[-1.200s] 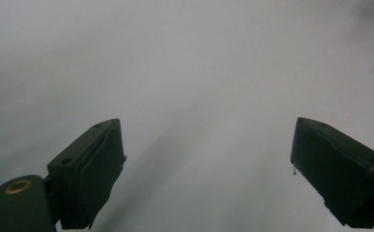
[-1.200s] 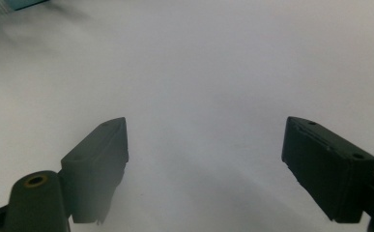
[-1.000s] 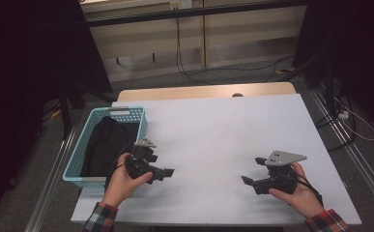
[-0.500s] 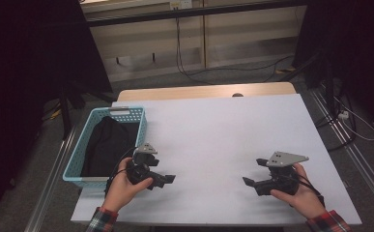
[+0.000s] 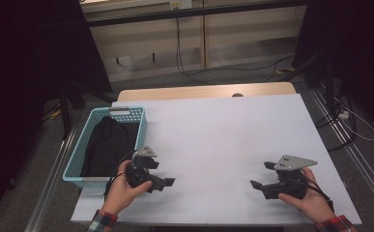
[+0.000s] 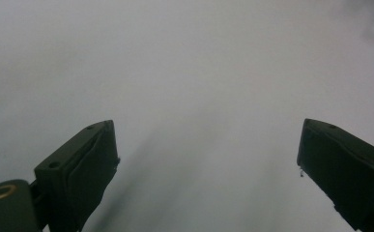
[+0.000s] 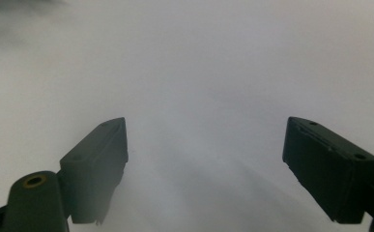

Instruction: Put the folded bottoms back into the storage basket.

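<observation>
I hold both grippers, left (image 5: 167,182) and right (image 5: 258,185), jaws apart and empty; next I reach left for the dark cloth (image 5: 106,145) in the basket (image 5: 78,151).

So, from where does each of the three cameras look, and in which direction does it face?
High view: above the person's side, facing forward and down on the white table and blue basket; both hands, left gripper, right gripper.
Left gripper view: rides on the left gripper, facing the tabletop; open black jaws.
Right gripper view: rides on the right gripper, likewise.
Both gripper views share bare white tabletop.
</observation>
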Available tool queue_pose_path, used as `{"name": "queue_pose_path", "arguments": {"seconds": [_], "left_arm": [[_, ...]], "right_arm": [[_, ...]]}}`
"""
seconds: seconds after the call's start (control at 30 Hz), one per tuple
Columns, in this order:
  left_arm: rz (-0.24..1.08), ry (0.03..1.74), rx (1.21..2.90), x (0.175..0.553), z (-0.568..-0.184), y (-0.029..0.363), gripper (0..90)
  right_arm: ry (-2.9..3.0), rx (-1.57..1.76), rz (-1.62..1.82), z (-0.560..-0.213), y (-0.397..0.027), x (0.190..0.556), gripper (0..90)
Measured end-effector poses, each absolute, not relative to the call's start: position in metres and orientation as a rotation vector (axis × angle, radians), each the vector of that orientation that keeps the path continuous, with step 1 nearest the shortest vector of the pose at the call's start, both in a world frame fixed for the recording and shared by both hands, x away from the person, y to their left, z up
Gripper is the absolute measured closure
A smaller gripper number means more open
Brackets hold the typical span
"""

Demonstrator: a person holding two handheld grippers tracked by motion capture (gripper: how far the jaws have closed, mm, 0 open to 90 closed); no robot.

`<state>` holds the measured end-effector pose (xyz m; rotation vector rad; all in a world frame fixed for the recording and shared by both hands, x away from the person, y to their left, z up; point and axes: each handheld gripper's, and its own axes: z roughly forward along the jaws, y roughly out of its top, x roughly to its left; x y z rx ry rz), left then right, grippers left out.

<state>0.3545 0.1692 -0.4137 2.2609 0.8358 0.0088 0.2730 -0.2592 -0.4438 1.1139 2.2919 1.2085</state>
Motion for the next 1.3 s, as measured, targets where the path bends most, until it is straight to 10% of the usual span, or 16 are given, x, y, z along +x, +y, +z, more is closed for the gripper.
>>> {"name": "queue_pose_path", "arguments": {"seconds": [1.3], "left_arm": [[0.014,0.825,2.222,0.3482,-0.4146,0.1744,6.7]], "right_arm": [[2.294,1.096,1.191,-0.4466,-0.2605,0.2712,14.9]]}}
